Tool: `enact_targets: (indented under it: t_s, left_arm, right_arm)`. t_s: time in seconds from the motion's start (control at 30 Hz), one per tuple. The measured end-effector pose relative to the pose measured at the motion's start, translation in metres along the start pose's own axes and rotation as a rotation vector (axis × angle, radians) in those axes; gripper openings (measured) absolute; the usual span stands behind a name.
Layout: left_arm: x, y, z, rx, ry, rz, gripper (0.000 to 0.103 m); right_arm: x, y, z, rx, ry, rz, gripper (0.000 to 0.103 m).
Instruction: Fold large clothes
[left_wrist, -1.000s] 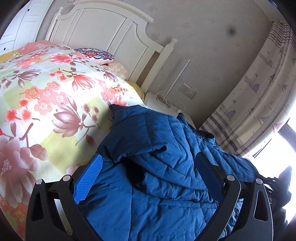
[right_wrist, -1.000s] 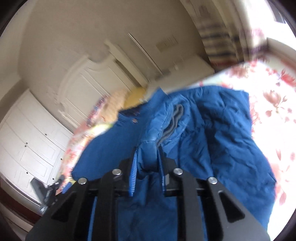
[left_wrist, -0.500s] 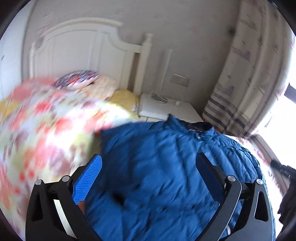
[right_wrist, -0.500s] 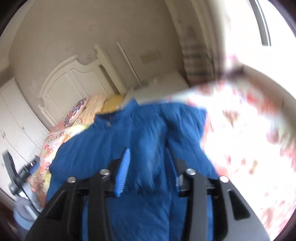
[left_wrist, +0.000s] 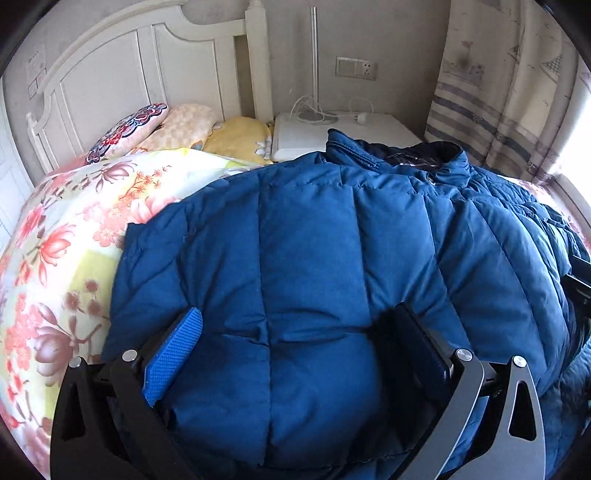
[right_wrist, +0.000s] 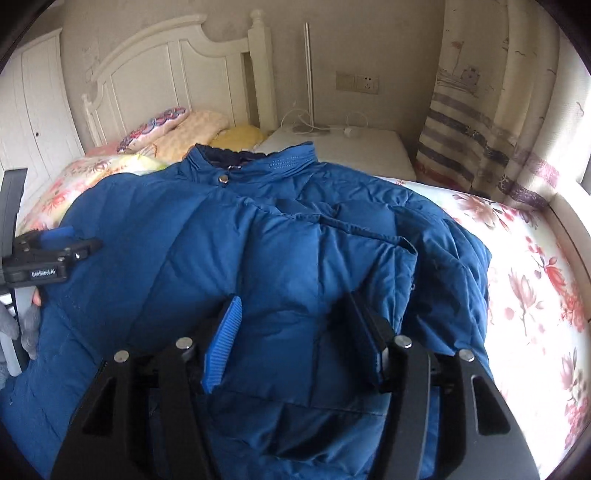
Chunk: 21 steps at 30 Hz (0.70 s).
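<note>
While the left wrist view looks down over the blue jacket (left_wrist: 332, 258), the left gripper (left_wrist: 299, 339) stands with its jaws wide apart and the padded fabric bulging up between them; neither pad visibly presses on it. Ahead of the tool the jacket lies spread on the flowered bedspread (left_wrist: 55, 240), collar farthest away, with pillows (left_wrist: 155, 125) and a white headboard (left_wrist: 140, 66) beyond. A dark edge at the far right may be the other tool, but it is too cut off to tell.

From the right wrist view, the right gripper (right_wrist: 295, 332) has just been opening; its jaws stand apart over a folded flap of the jacket (right_wrist: 295, 240), the cloth lying loose between them. Only this view shows the collar snap, the left gripper (right_wrist: 48, 258) from outside, off to the left over the jacket's edge, and a fingertip (right_wrist: 36, 297) below it. Right of the tool, bedspread (right_wrist: 535, 277) runs to a striped curtain (right_wrist: 480, 129).
</note>
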<state>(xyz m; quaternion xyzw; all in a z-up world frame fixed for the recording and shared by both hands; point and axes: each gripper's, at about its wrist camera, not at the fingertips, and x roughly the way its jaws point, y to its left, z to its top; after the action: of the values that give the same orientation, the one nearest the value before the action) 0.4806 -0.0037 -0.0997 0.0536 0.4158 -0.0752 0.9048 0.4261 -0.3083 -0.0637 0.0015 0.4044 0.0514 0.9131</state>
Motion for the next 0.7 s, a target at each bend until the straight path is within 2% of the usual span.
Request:
enact_targets:
  t_s: [0.03, 0.1, 0.2, 0.27, 0.33, 0.37, 0.43, 0.53, 0.6, 0.67, 0.7]
  left_arm:
    - [-0.005, -0.002, 0.004, -0.004, -0.005, 0.006, 0.097]
    - [-0.03, -0.015, 0.014, 0.004, -0.082, -0.04, 0.098]
    - [-0.045, -0.05, 0.038, 0.075, -0.146, -0.042, 0.098]
    - [-0.033, -0.075, 0.053, 0.133, -0.142, -0.003, 0.098]
    - [-0.008, -0.083, 0.06, 0.137, -0.069, -0.004, 0.098]
    - [0.014, -0.083, 0.06, 0.123, -0.001, -0.006, 0.098]
    - [0.038, -0.078, 0.054, 0.111, 0.059, -0.022, 0.099]
    - [0.031, -0.073, 0.054, 0.121, 0.052, -0.063, 0.098]
    - [0.014, -0.063, 0.061, 0.125, 0.016, -0.095, 0.098]
    - [0.0, -0.048, 0.072, 0.116, -0.03, -0.07, 0.098]
    - [-0.004, -0.036, 0.08, 0.112, -0.057, -0.026, 0.098]
  right_arm:
    - [-0.006, 0.001, 0.003, 0.009, -0.004, -0.011, 0.057]
    - [-0.018, 0.007, 0.011, 0.005, -0.051, -0.002, 0.058]
    - [-0.014, 0.021, 0.033, -0.032, -0.073, 0.004, 0.06]
    - [0.005, 0.034, 0.046, -0.077, -0.038, -0.016, 0.06]
    - [0.032, 0.04, 0.045, -0.121, 0.043, -0.044, 0.064]
    - [0.039, 0.037, 0.042, -0.118, 0.056, -0.032, 0.066]
    - [0.038, 0.029, 0.038, -0.103, 0.043, 0.013, 0.066]
    - [0.025, 0.021, 0.039, -0.114, 0.04, 0.055, 0.066]
    - [0.016, 0.009, 0.046, -0.099, 0.012, 0.038, 0.066]
    - [0.007, -0.013, 0.054, -0.067, -0.023, 0.001, 0.067]
    - [0.009, -0.022, 0.055, -0.053, -0.022, -0.016, 0.067]
